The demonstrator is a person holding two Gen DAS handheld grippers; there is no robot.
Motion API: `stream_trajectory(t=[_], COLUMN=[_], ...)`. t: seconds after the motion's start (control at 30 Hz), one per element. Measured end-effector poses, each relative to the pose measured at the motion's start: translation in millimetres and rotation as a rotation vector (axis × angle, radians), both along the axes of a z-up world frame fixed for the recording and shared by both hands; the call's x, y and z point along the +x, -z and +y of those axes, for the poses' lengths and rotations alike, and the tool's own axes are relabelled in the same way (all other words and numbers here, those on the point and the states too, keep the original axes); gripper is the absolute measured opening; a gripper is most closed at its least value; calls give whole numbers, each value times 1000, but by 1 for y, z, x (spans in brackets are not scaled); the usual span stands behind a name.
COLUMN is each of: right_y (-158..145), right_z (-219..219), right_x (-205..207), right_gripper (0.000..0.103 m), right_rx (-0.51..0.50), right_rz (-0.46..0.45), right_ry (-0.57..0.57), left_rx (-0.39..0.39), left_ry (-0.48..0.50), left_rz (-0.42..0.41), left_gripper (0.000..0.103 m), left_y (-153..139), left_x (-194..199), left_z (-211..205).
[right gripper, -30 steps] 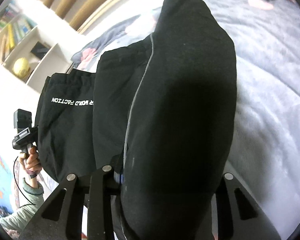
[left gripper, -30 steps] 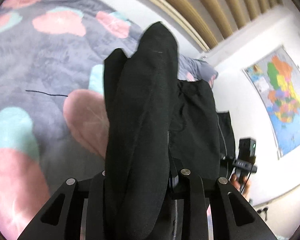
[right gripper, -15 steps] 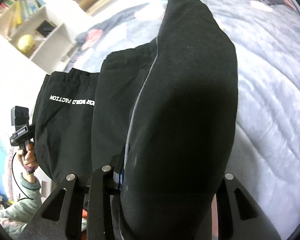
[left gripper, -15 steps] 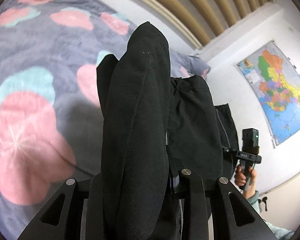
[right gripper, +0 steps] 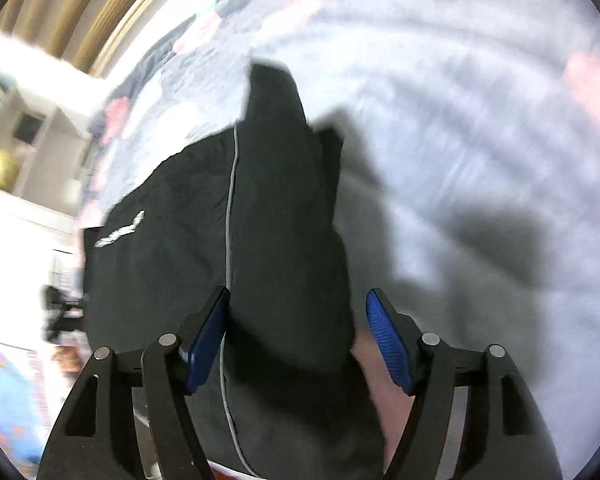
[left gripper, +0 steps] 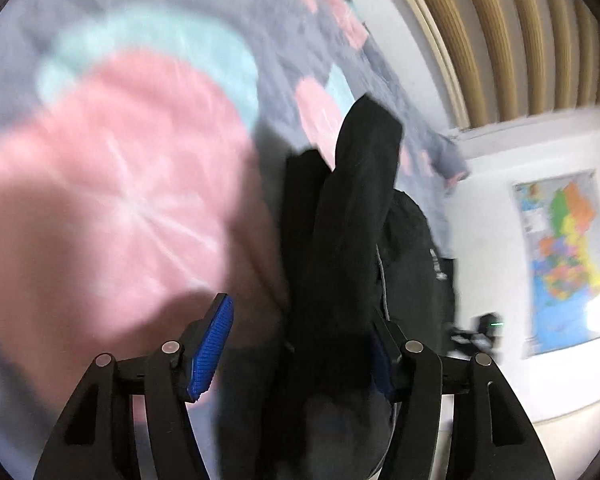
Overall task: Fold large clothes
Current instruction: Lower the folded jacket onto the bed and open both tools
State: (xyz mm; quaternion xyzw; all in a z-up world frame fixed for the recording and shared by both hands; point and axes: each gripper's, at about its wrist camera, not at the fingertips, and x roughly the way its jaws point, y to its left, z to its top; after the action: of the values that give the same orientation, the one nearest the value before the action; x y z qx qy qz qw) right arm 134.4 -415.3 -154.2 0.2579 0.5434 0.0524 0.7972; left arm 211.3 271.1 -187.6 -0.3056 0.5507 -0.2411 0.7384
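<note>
Black trousers lie between the spread jaws of both the left gripper and right gripper, over a grey floral blanket.

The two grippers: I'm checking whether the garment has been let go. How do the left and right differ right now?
The left gripper has black garment against its right finger only; the right gripper has fabric at its left finger, its right finger bare. The left overlooks pink-and-teal bedding, the right plain grey. Both are open.
</note>
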Motion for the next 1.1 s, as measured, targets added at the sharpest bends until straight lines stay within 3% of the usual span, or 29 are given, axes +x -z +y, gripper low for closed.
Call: stream_trajectory(t=[0.1, 0.17, 0.27, 0.33, 0.4, 0.47, 0.53, 0.57, 0.63, 0.77, 0.9, 0.97, 1.07, 1.1], right_y=[-35, -49, -65, -64, -52, -31, -2, 16, 33, 35, 20, 7, -6, -6], right_z=[12, 13, 55, 97, 123, 139, 142, 143, 137, 132, 138, 144, 152, 155], right_x=[-8, -22, -13, 1, 11, 24, 30, 36, 38, 38, 23, 6, -18, -25], right_gripper=[73, 73, 73, 73, 73, 73, 74, 74, 77, 77, 77, 77, 77, 77], right_rx=[-147, -165, -170, -235, -293, -324, -354, -331, -293, -264, -256, -219, -256, -262], right_rz=[-77, -126, -177, -179, -160, -113, -48, -14, -5, -1, -21, -56, -94, -93], right_ry=[-6, -28, -91, -149, -178, -187, -186, -190, -169, -137, -118, -135, -131, -133], left_rx=[146, 220, 181, 214, 311, 430, 500, 504, 433, 329, 427, 385, 415, 386], left_ry=[-14, -28, 14, 57, 85, 72, 45, 33, 15, 5, 19, 95, 161, 188], left_rz=[-109, -196, -307, -366, -388, -339, -254, -208, -151, -94, -175, -223, -332, -334], left_gripper=[64, 64, 65, 65, 65, 65, 65, 65, 65, 66, 65, 65, 66, 67], left_y=[-42, -72, -102, -108, -101, -77, -48, -28, -1, 10, -14, -36, -63, -64], left_x=[-6, -14, -21, -29, -26, -15, -2, 4, 12, 21, 4, -20, -53, -60], left_z=[0, -10, -43, -71, -100, -123, -132, -129, -117, -100, -115, -135, -165, -173])
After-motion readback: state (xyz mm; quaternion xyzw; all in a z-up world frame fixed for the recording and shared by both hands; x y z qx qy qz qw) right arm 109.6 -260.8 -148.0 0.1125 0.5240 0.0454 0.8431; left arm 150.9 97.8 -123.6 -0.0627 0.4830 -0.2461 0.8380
